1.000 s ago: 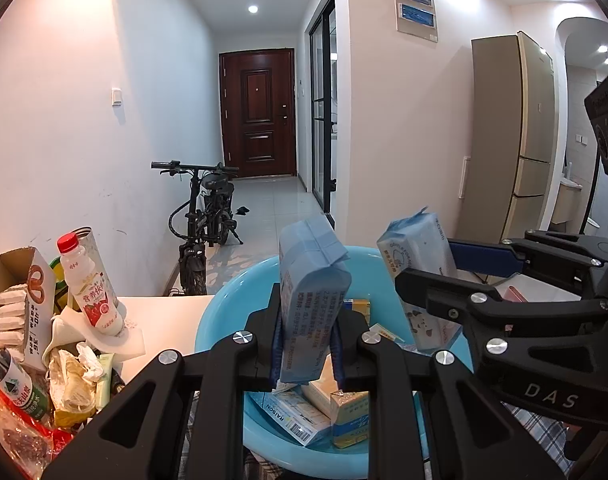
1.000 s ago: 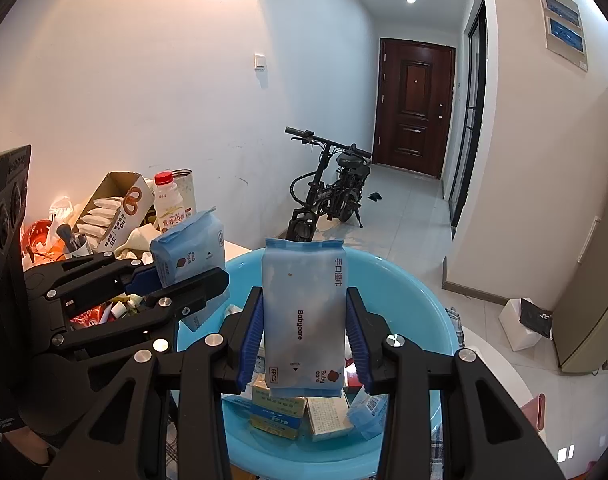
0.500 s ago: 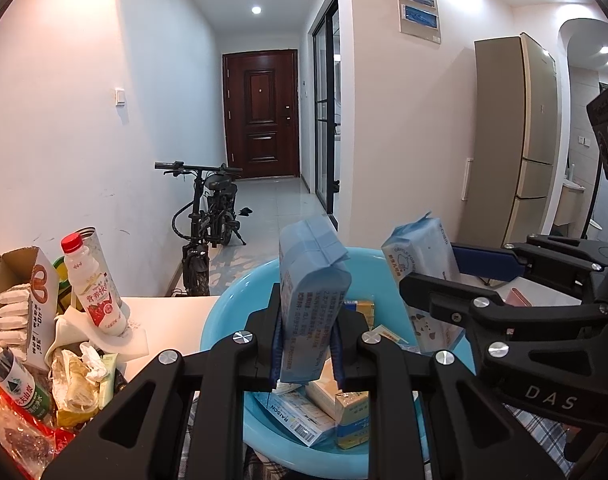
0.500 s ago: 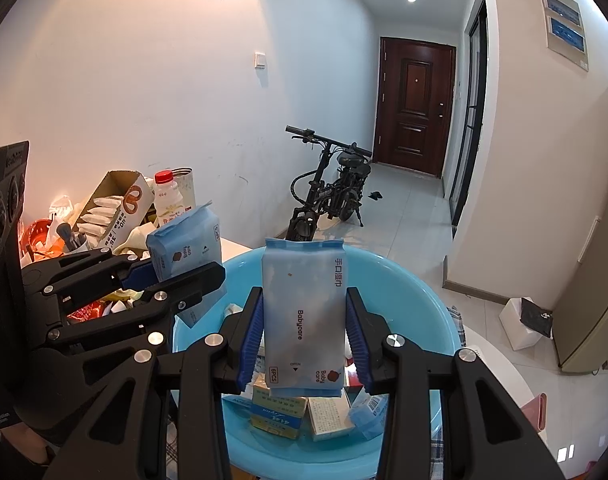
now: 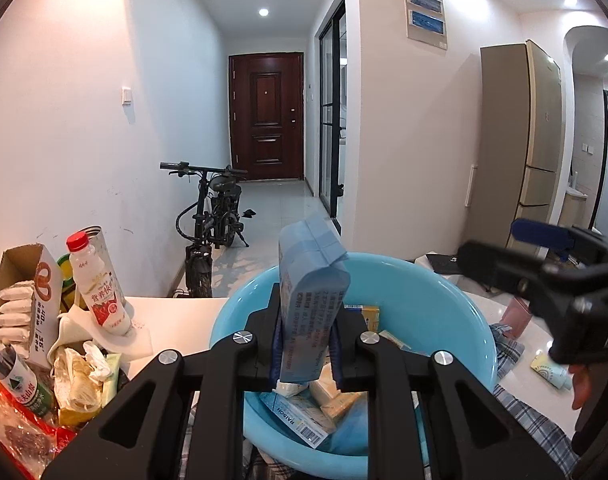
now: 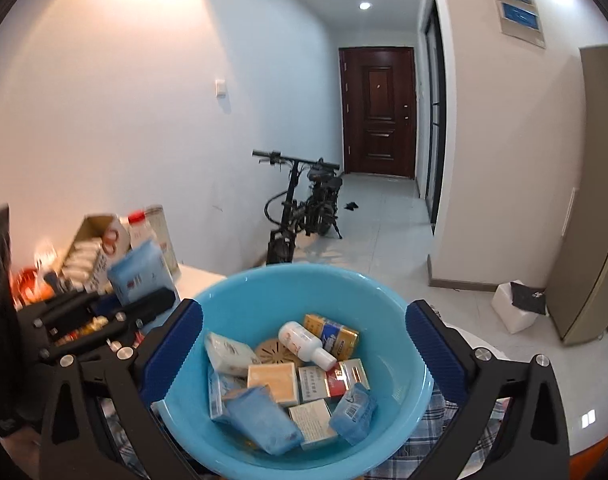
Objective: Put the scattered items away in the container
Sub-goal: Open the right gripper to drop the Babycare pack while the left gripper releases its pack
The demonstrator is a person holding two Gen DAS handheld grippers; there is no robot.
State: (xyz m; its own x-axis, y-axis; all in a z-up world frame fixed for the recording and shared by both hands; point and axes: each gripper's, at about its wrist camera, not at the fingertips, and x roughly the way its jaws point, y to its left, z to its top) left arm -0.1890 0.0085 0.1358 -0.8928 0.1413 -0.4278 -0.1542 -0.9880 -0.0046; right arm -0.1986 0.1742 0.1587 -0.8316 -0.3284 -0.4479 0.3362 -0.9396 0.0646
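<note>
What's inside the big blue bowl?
In the blue bowl: a white bottle, small boxes, blue tissue packs and a round brown disc. Anything under that pile is covered.

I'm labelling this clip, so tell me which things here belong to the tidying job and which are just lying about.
Job:
- blue basin, already holding boxes and packets
- blue tissue pack, clamped in the left gripper
- right gripper, jaws opening, nothing between them

Lying about:
- bicycle
- fridge
- door
</note>
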